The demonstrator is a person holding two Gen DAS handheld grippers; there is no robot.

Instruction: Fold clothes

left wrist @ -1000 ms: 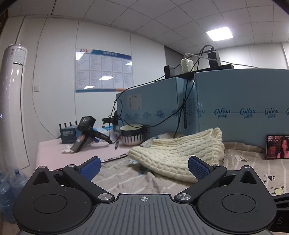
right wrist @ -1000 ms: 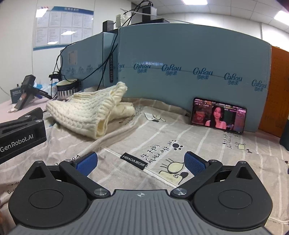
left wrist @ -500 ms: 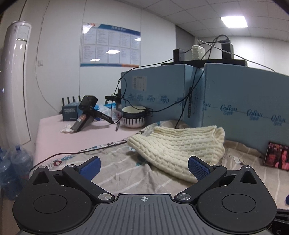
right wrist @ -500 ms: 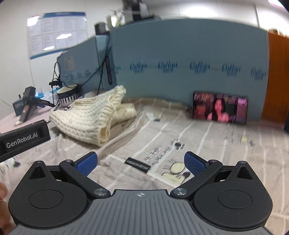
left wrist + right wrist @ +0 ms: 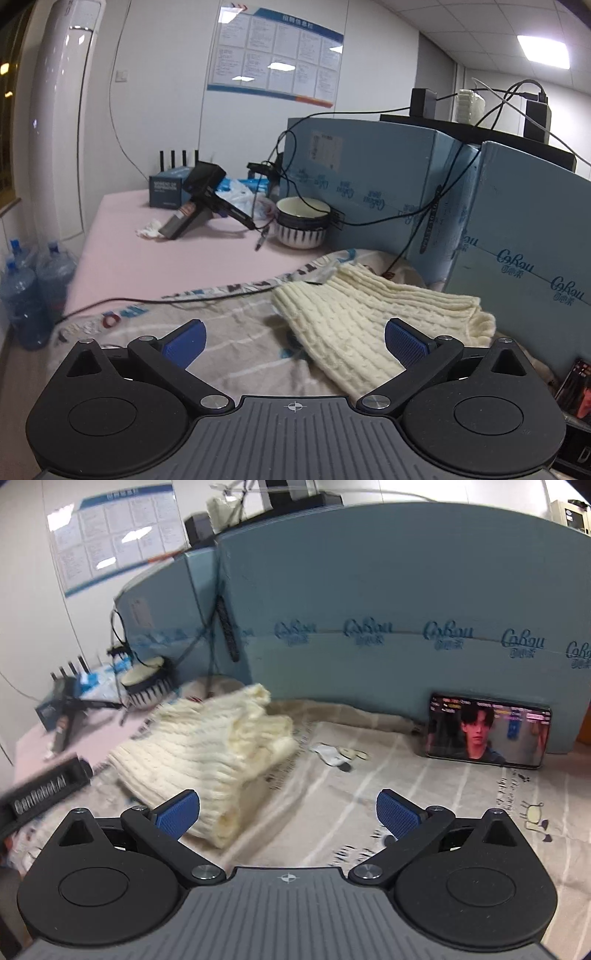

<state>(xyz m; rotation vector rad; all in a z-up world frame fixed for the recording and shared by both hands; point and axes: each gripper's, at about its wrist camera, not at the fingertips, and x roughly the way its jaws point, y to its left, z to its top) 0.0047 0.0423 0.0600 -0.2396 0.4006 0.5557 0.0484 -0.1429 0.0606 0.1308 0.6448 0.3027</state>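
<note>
A cream cable-knit sweater (image 5: 373,321) lies bunched on the patterned sheet (image 5: 236,332), close to the blue foam wall. It also shows in the right wrist view (image 5: 207,749), folded over itself. My left gripper (image 5: 295,341) is open and empty, just short of the sweater's near edge. My right gripper (image 5: 288,812) is open and empty, its left finger (image 5: 177,814) in front of the sweater's near corner. The left gripper's body (image 5: 44,794) shows at the left of the right wrist view.
A blue foam wall (image 5: 406,627) stands behind the sheet. A phone (image 5: 487,731) playing video leans against it. On the pink table part (image 5: 177,258) are a striped bowl (image 5: 301,225), a black handheld device (image 5: 201,206), cables and a box. Water bottles (image 5: 29,291) stand on the floor, left.
Both grippers have moved forward toward the sweater and tilted down. The sweater looms larger in both views. Both stay open.
</note>
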